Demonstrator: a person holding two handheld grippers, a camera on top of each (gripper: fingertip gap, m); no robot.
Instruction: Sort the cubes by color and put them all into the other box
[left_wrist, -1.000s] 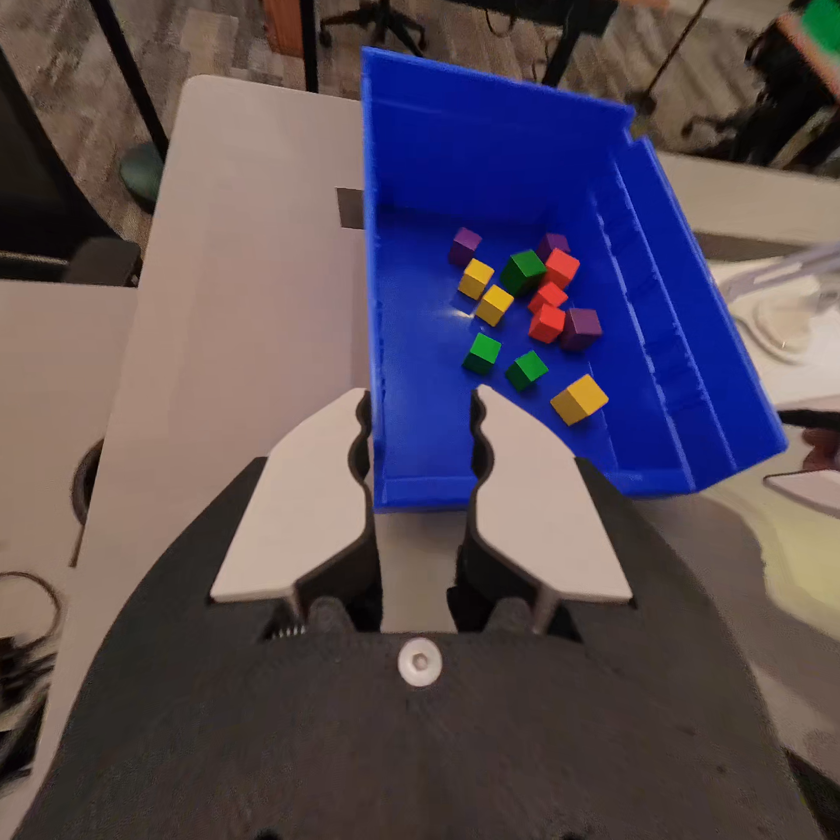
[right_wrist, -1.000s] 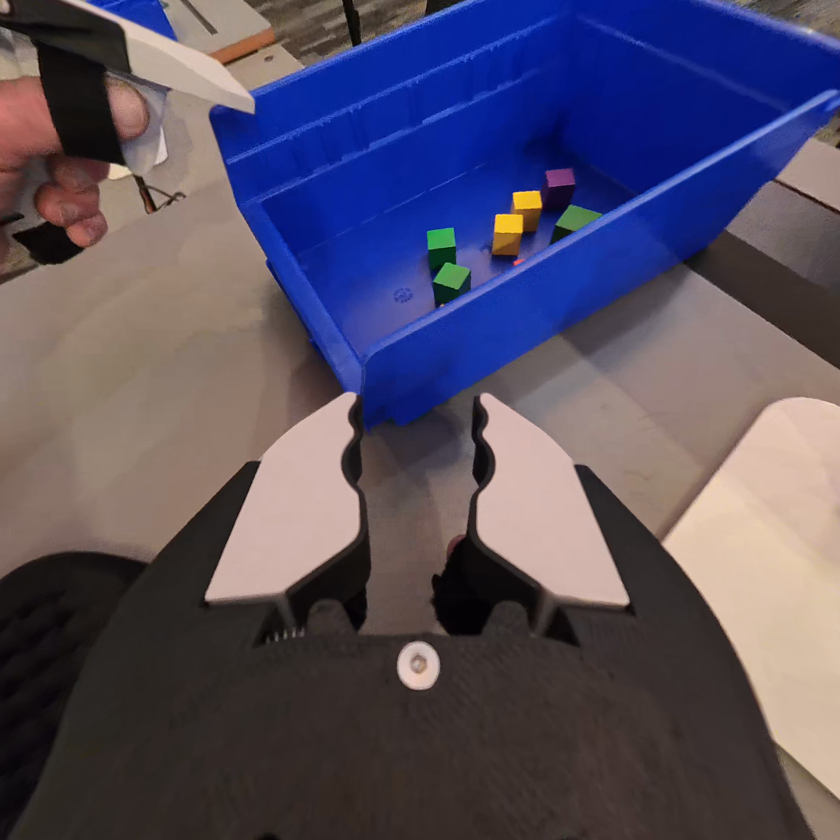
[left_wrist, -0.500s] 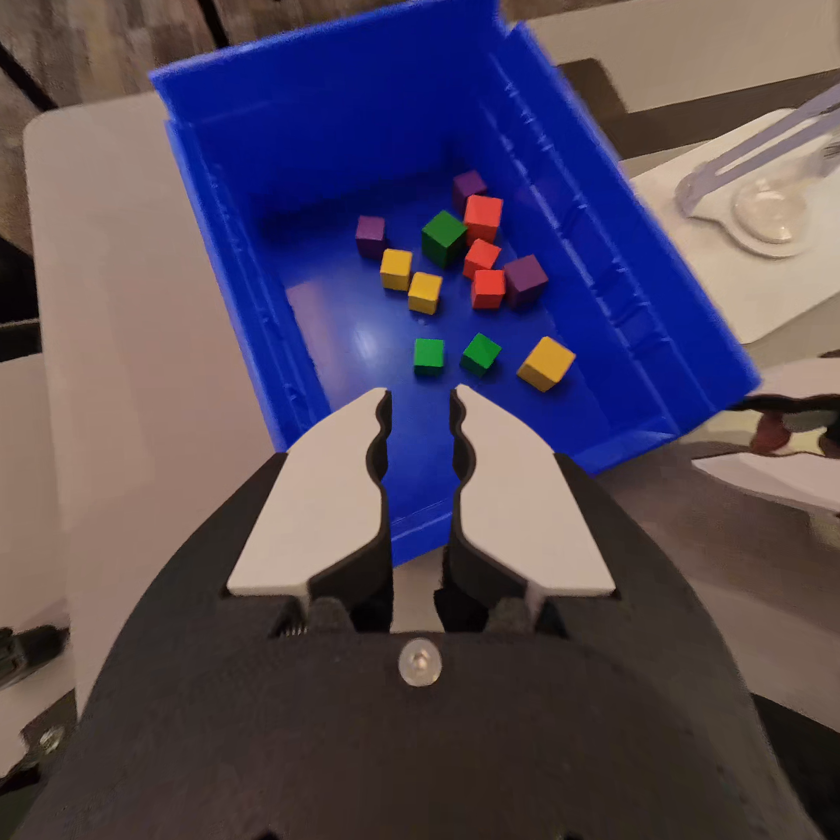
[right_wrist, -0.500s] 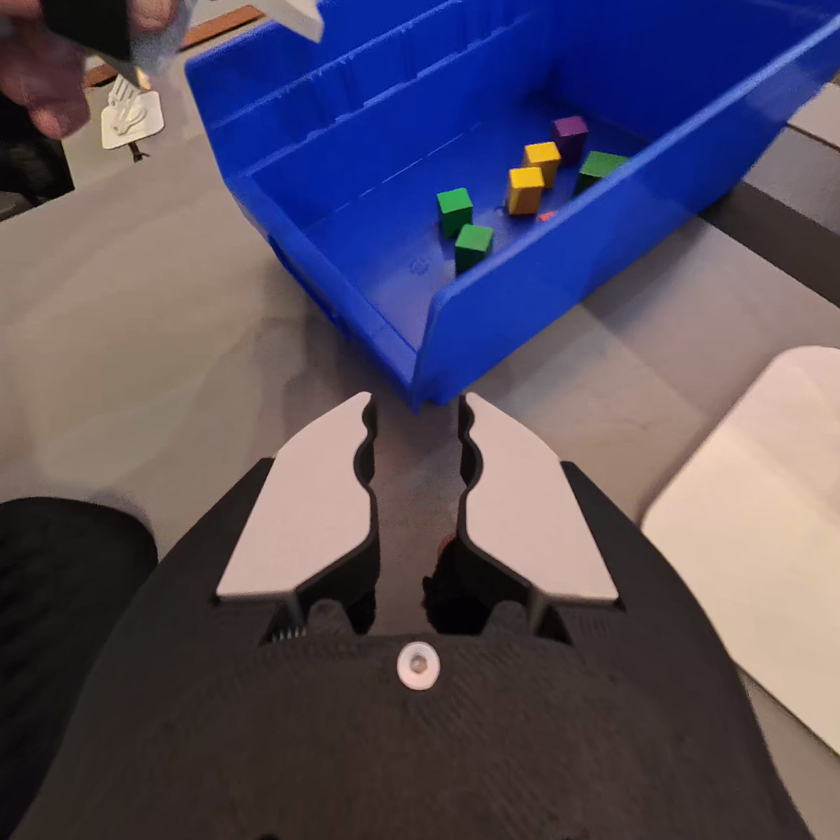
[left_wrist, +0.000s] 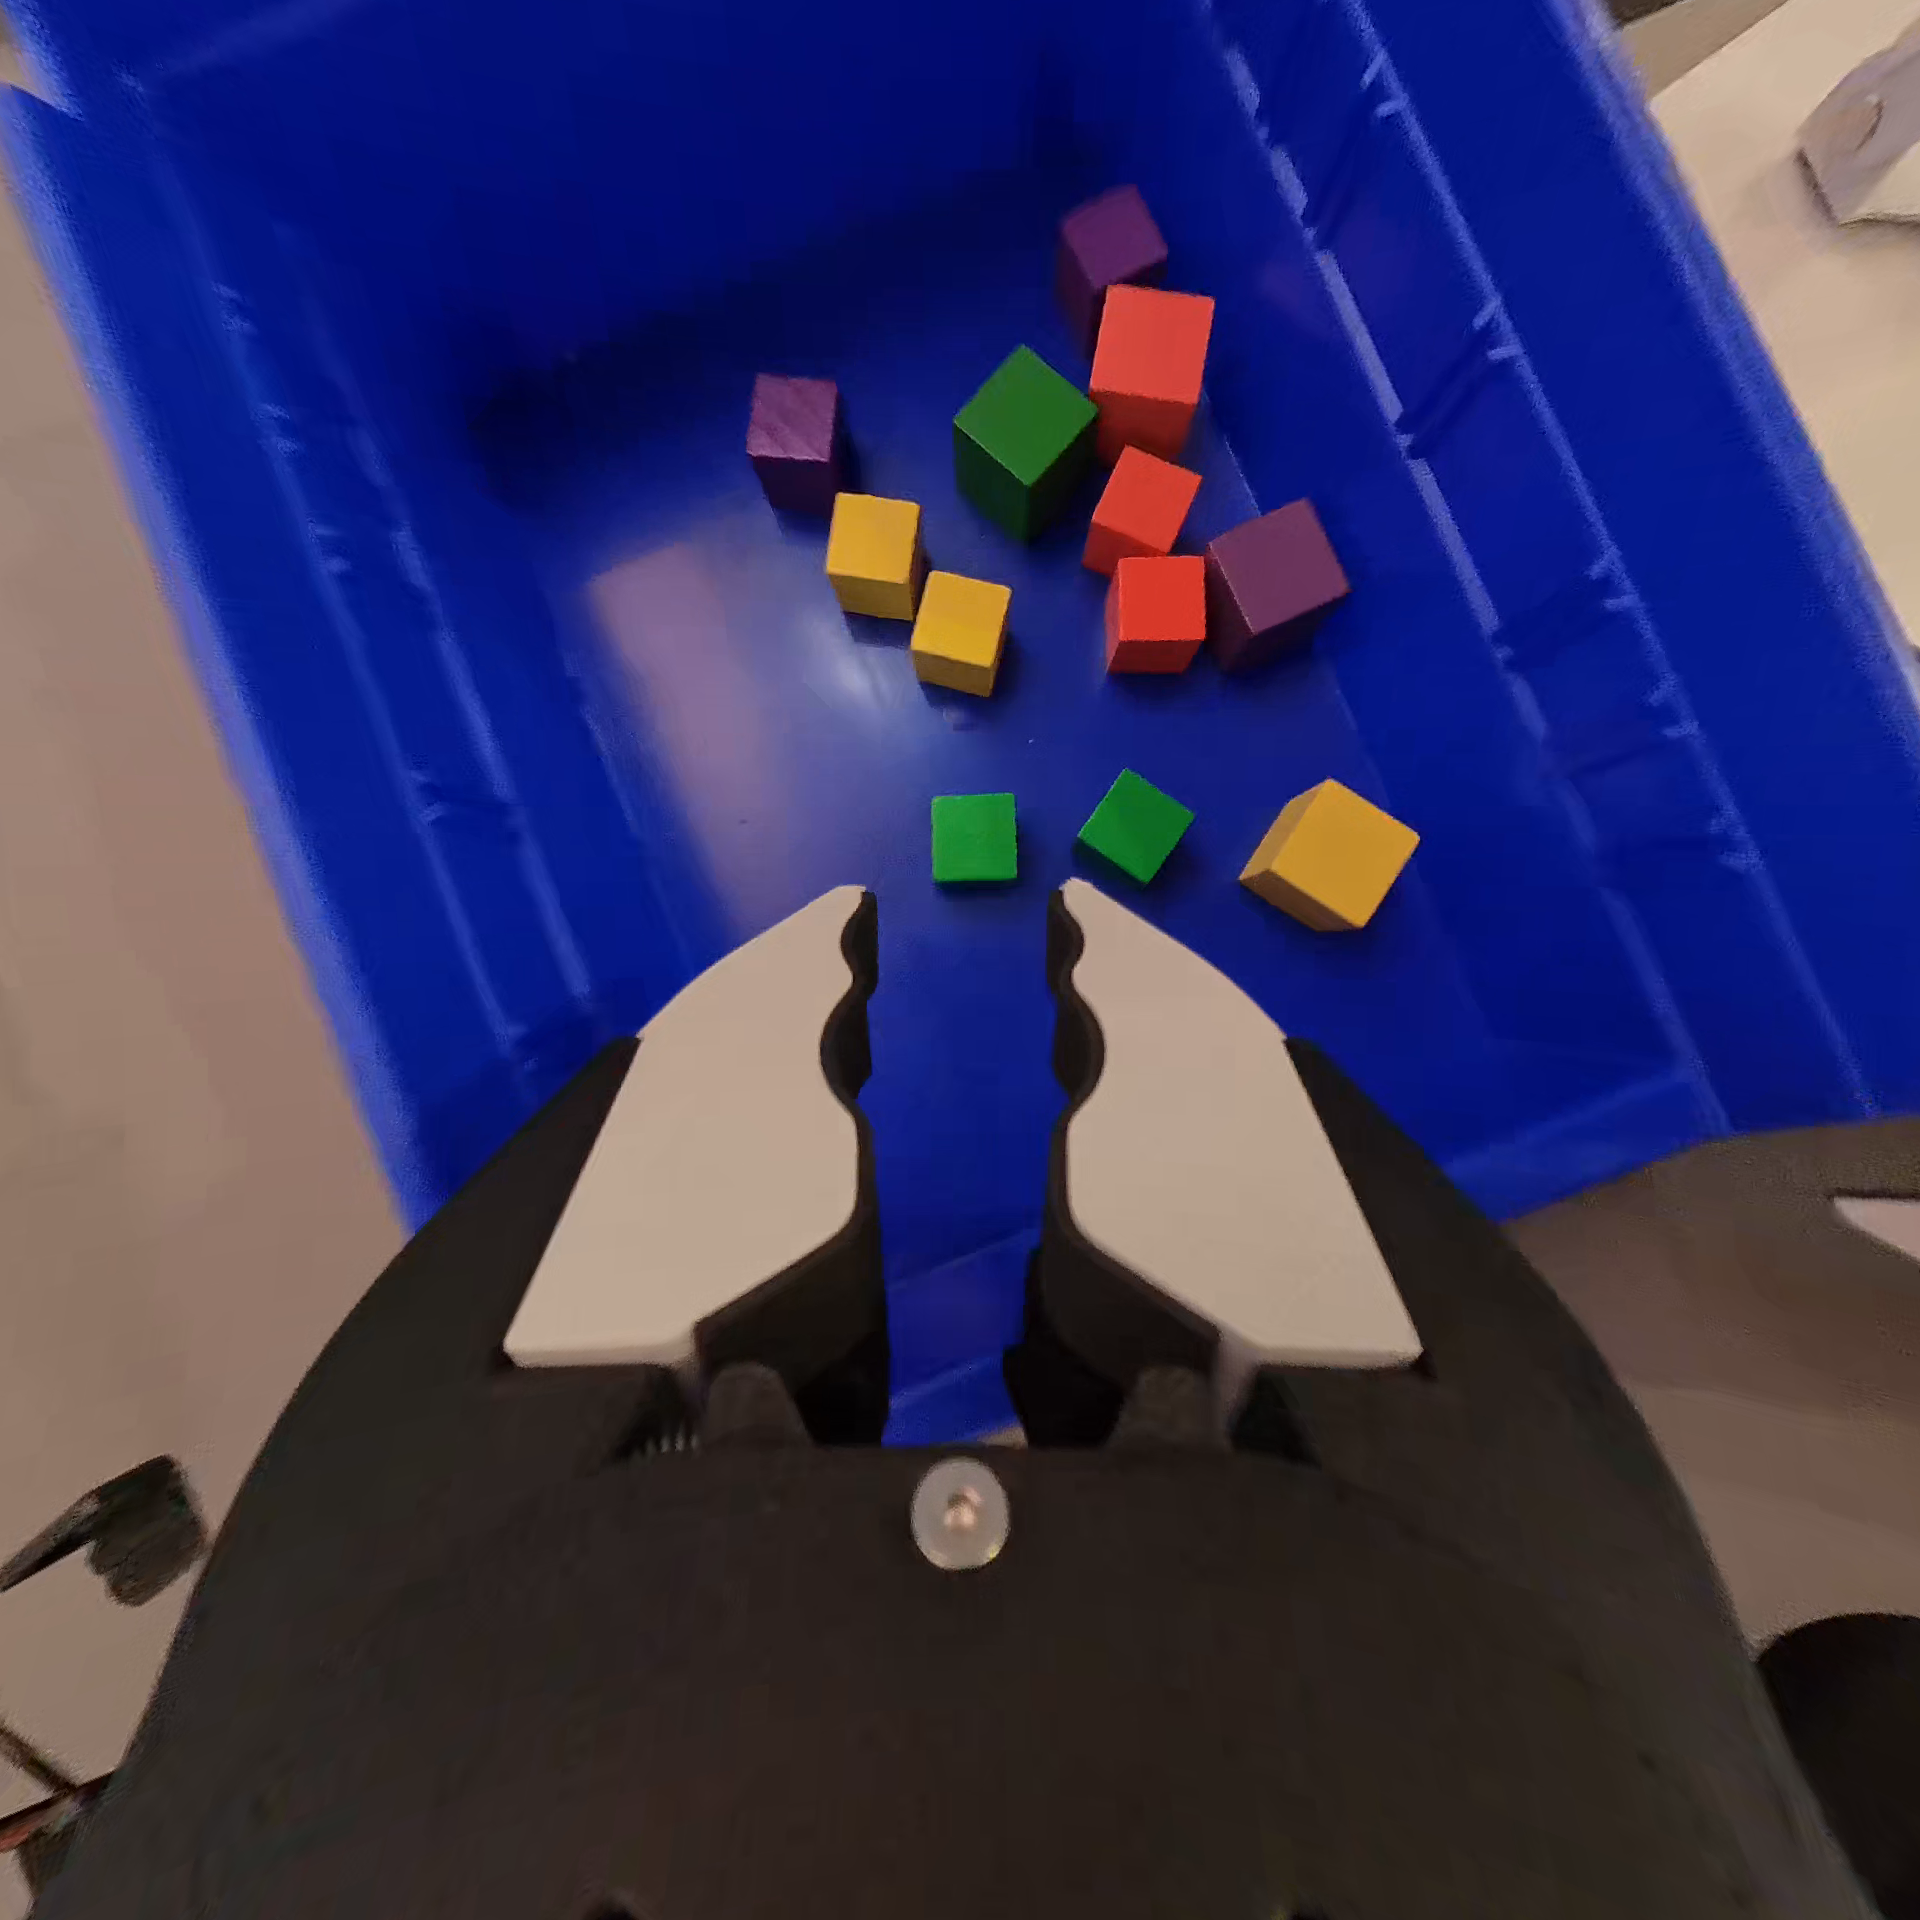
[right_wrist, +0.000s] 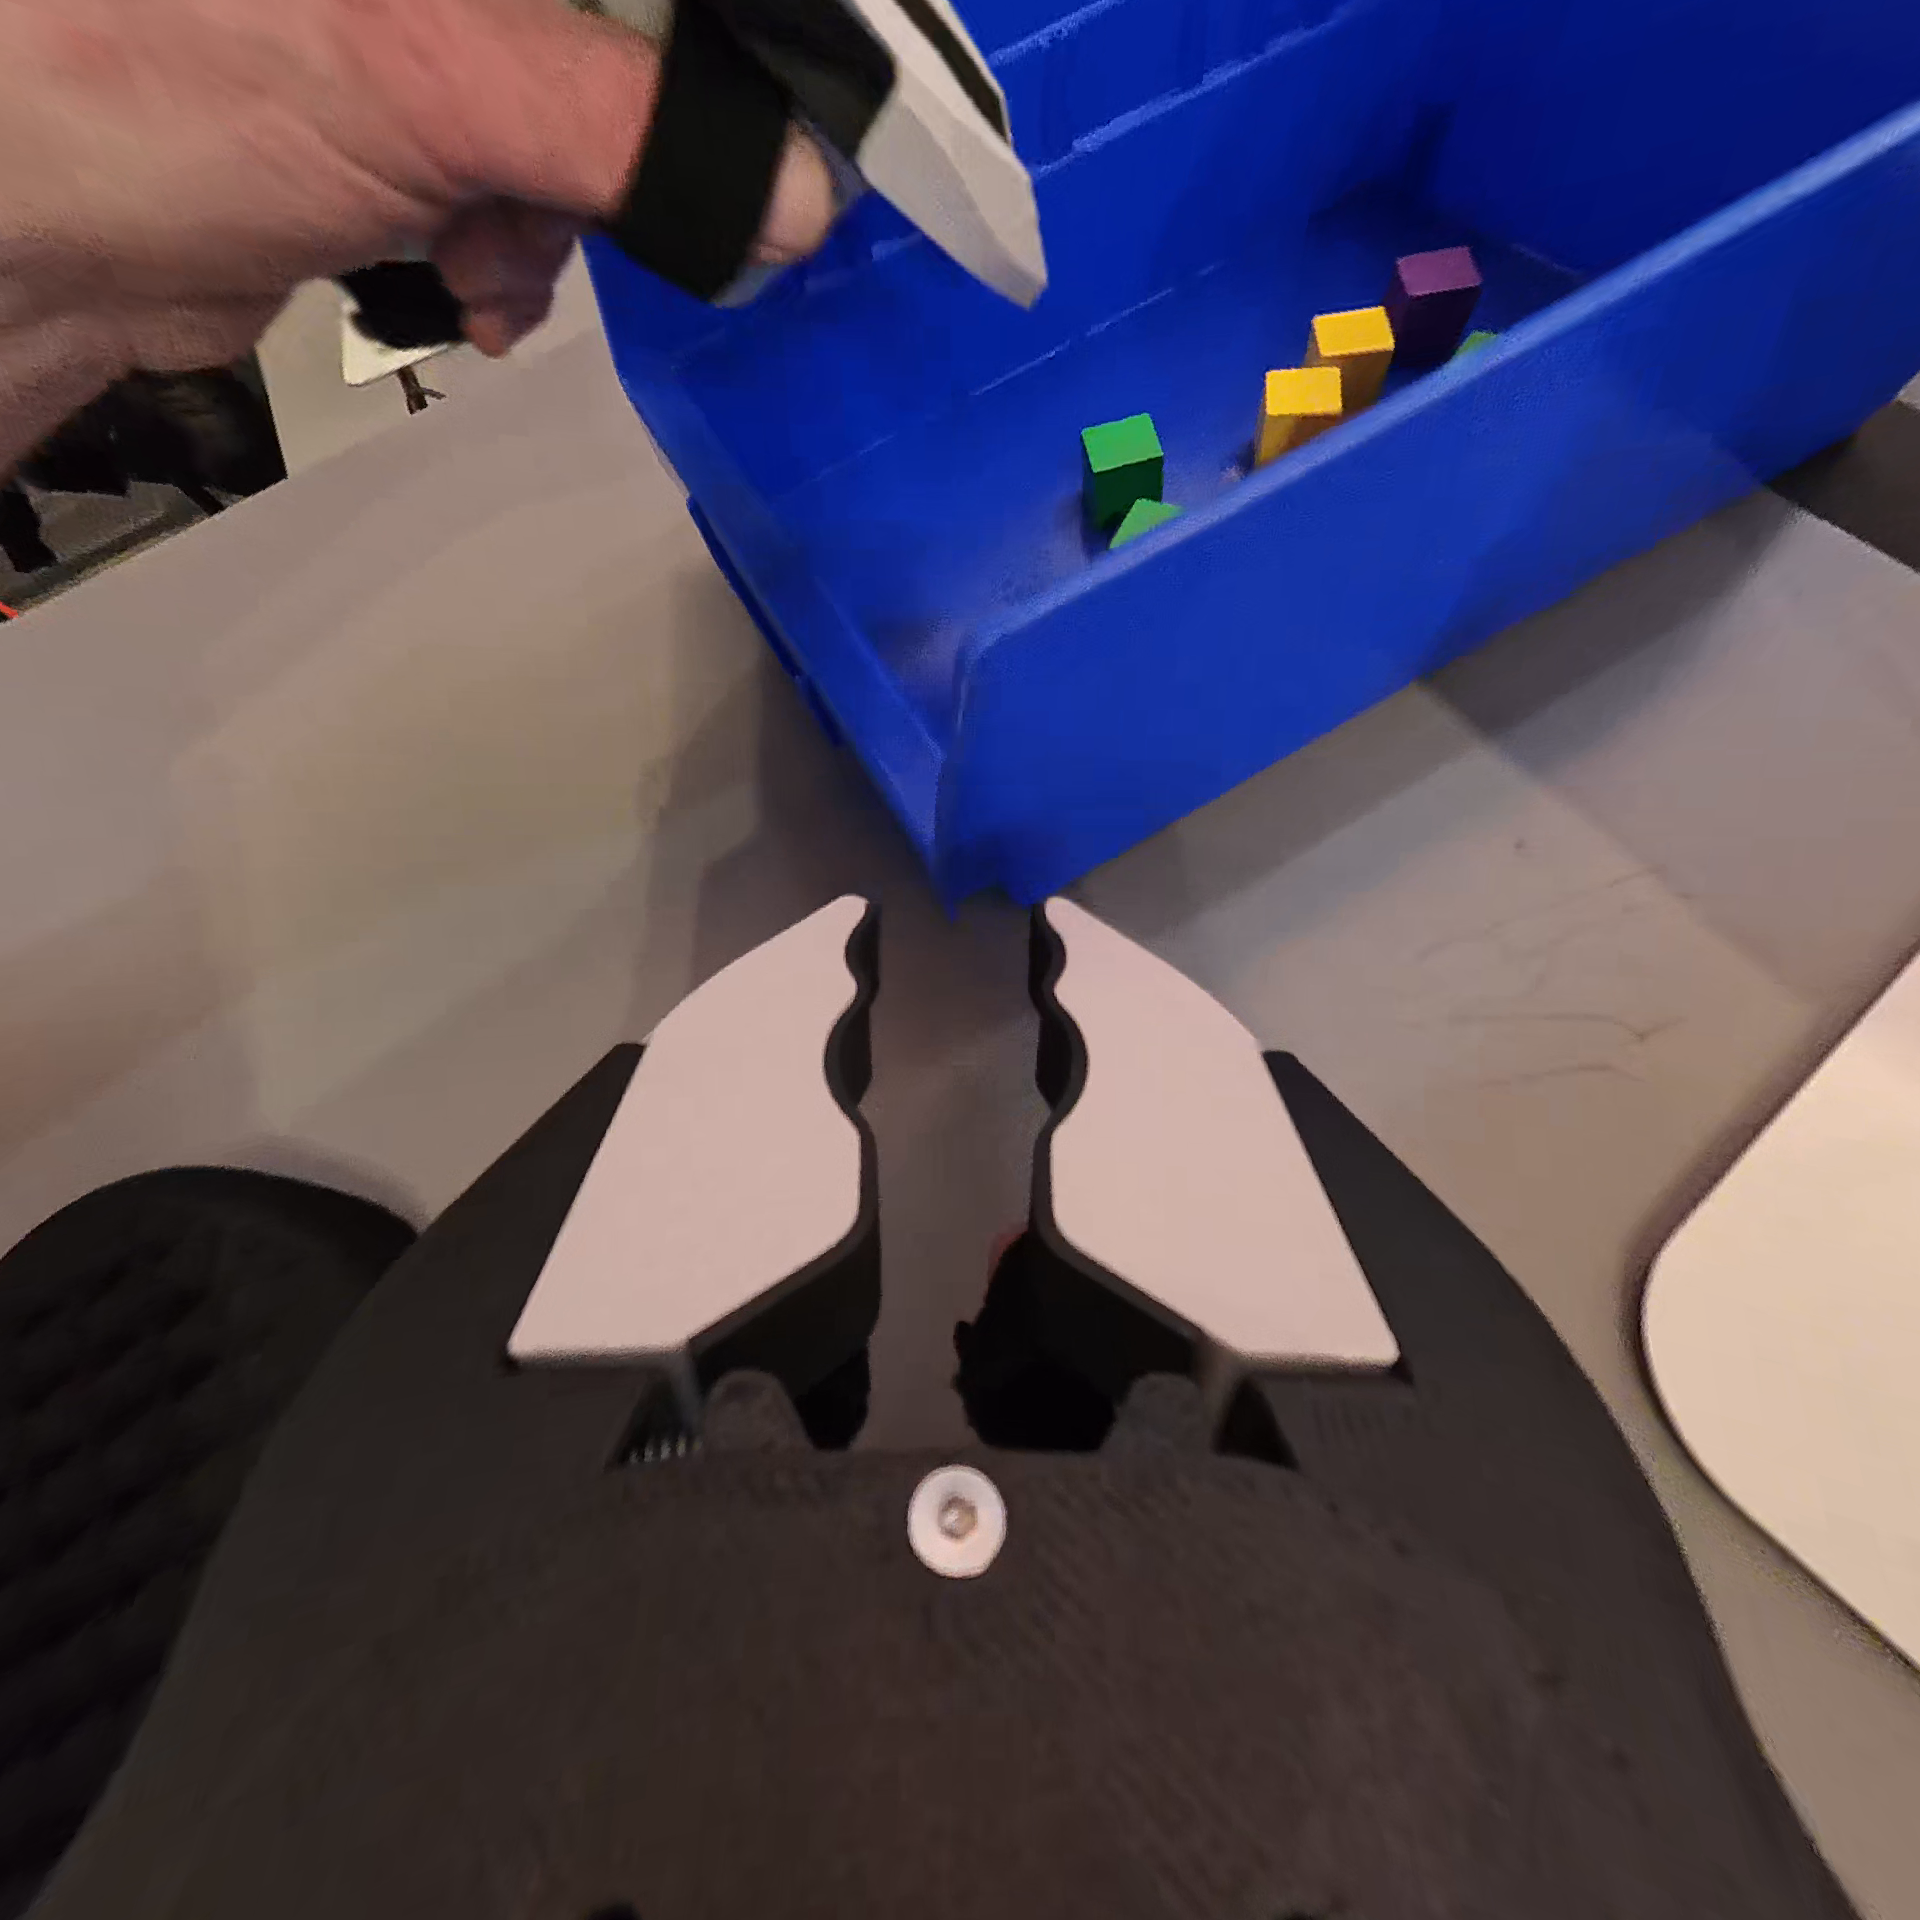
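A blue box (left_wrist: 343, 582) holds several loose cubes: red, yellow, purple and green. My left gripper (left_wrist: 961, 909) is open and empty, inside the box just short of a small green cube (left_wrist: 974, 837). A second green cube (left_wrist: 1135, 826) and a yellow cube (left_wrist: 1332, 852) lie to its right. My right gripper (right_wrist: 951, 914) is open and empty, over the grey table, just before the blue box's near corner (right_wrist: 977, 831). The left gripper's finger (right_wrist: 966, 177) shows above the box in the right wrist view, held by a hand (right_wrist: 260, 177).
A white board (right_wrist: 1808, 1330) lies on the table at the right of the right wrist view. A black ribbed object (right_wrist: 156, 1382) sits at the lower left. A white-grey object (left_wrist: 1860, 145) lies beyond the box's right wall.
My left gripper has moved forward over the box's near wall and down toward the green cubes. Its jaws narrowed, then widened a little. My right gripper's jaws narrowed as it came closer to the box's corner.
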